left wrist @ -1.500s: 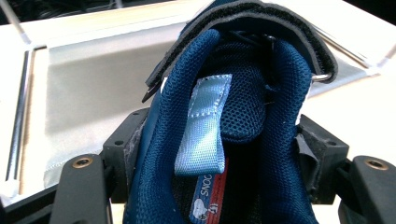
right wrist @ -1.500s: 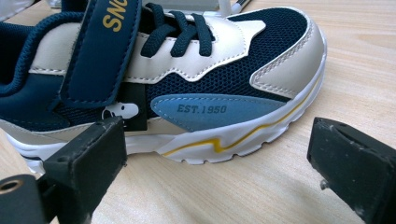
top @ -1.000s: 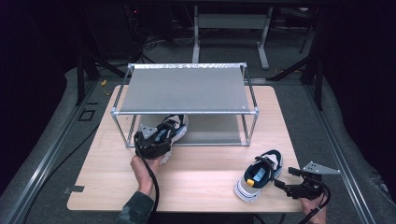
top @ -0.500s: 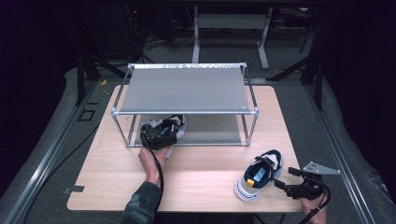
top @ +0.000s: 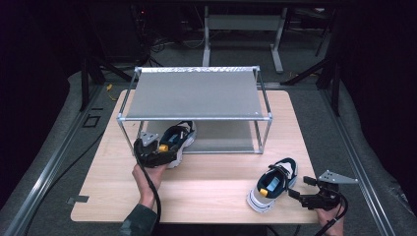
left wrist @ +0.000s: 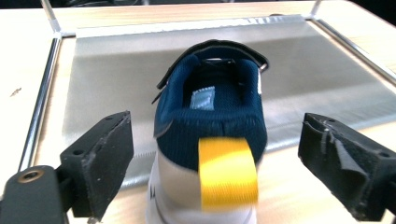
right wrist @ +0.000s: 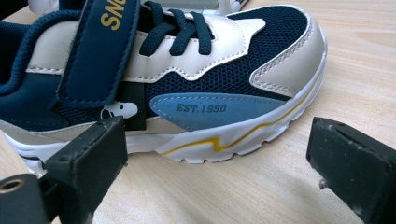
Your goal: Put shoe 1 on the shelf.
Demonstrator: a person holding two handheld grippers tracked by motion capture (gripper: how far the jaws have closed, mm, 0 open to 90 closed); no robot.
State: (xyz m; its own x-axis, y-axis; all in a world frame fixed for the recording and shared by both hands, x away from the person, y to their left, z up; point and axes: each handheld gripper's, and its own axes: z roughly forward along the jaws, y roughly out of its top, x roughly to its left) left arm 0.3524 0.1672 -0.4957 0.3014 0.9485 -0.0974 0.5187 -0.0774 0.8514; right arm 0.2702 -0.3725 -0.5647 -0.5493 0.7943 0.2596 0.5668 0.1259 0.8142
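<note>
Under the grey metal-framed two-tier rack [top: 195, 93], on its lower shelf at the near left corner, sits the navy and white child's trainer with a yellow heel loop [top: 176, 142], its toe pushed in under the top tier and its heel hanging out over the shelf's near edge onto the light wooden table [top: 206, 196]. The left gripper [top: 155, 150] is just behind that heel; its jaws have just been opening and now stand released on either side of the heel without pressing it, as the left gripper view shows [left wrist: 215, 158]. From here the likeliest slip is a jaw or the trailing cable catching the yellow loop as the hand draws back, dragging the shoe off the shelf edge. Since only part of the sole seems to rest on the shelf, it could also tip toward the table. At the near right, the matching second trainer [top: 273, 186] lies on the table, well apart from the rack, with the right gripper [top: 307, 194] just beside it, jaws spread and empty. A shallow bite on its rounded sole could let it twist when lifted.
</note>
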